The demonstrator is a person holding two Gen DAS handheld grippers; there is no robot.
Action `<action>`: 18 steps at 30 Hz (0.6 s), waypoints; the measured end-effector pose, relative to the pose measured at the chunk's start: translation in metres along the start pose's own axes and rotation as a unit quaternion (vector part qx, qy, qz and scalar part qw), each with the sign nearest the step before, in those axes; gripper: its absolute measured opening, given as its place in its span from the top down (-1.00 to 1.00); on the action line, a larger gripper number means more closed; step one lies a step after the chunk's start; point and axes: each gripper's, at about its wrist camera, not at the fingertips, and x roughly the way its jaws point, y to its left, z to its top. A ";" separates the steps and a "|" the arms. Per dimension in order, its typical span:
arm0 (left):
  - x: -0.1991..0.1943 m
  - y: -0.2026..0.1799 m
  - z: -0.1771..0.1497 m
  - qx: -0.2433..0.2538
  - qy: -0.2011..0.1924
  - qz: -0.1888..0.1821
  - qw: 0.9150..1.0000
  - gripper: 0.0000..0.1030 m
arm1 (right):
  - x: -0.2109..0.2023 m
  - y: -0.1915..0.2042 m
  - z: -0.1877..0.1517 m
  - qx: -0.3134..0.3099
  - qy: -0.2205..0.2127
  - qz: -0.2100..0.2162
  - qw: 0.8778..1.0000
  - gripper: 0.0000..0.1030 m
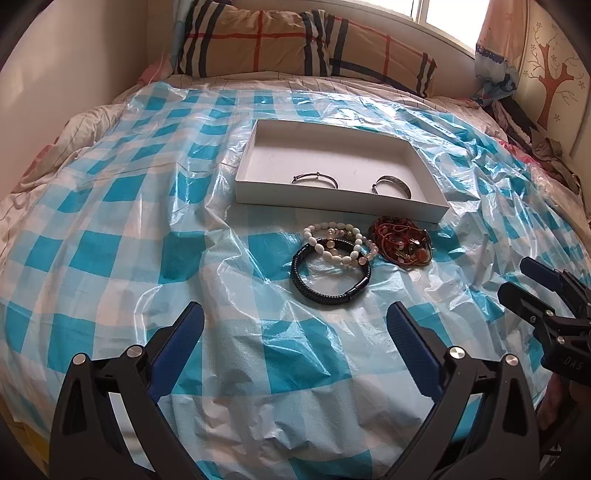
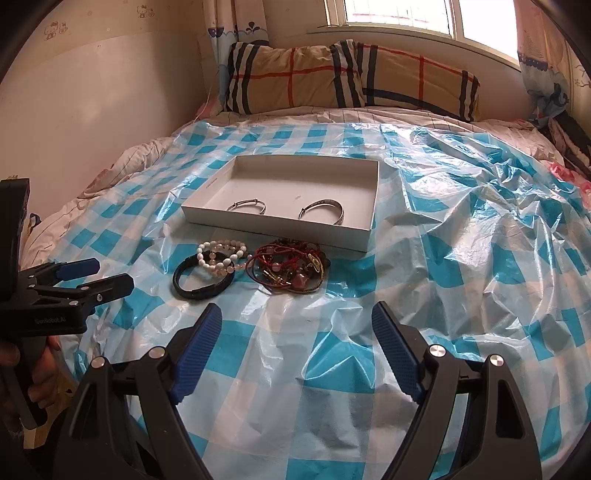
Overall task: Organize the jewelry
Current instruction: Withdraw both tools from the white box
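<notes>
Left gripper [image 1: 295,325]: jaws spread wide, nothing between them, hovering over the blue-and-white checked plastic sheet [image 1: 110,240] that covers the bed. Right gripper [image 2: 297,325]: jaws likewise spread wide, empty, above the same sheet. Each tool shows at the edge of the other's view; a hand [image 2: 22,373] grips the left one's handle.

Just ahead of both tools, on the sheet: a dark braided bracelet [image 1: 328,273] lying flat, with white bead bracelets [image 1: 340,240] resting partly across its far side. Touching these on the right, a tangled heap of red cords and charms [image 1: 402,240].

Beyond the heap, close to it: a shallow white box [image 1: 332,147], open-topped. Inside, near its front wall, two silver bangles well apart, a thin one [image 1: 314,179] to the left and a broader cuff [image 1: 393,184] to the right.

Far end of bed: plaid pillow [image 1: 303,40] against the wall under a bright window [image 2: 399,14]. Curtains [image 2: 236,26] at both sides.
</notes>
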 end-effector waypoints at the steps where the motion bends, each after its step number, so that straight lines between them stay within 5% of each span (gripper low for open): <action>1: 0.000 0.000 0.000 0.001 0.000 0.001 1.000 -0.84 | 0.000 0.000 0.000 -0.001 -0.001 0.001 1.000 -0.56; 18: 0.015 0.001 0.015 0.012 -0.007 -0.010 1.000 -0.84 | 0.017 0.001 0.009 -0.017 -0.002 0.003 1.000 -0.55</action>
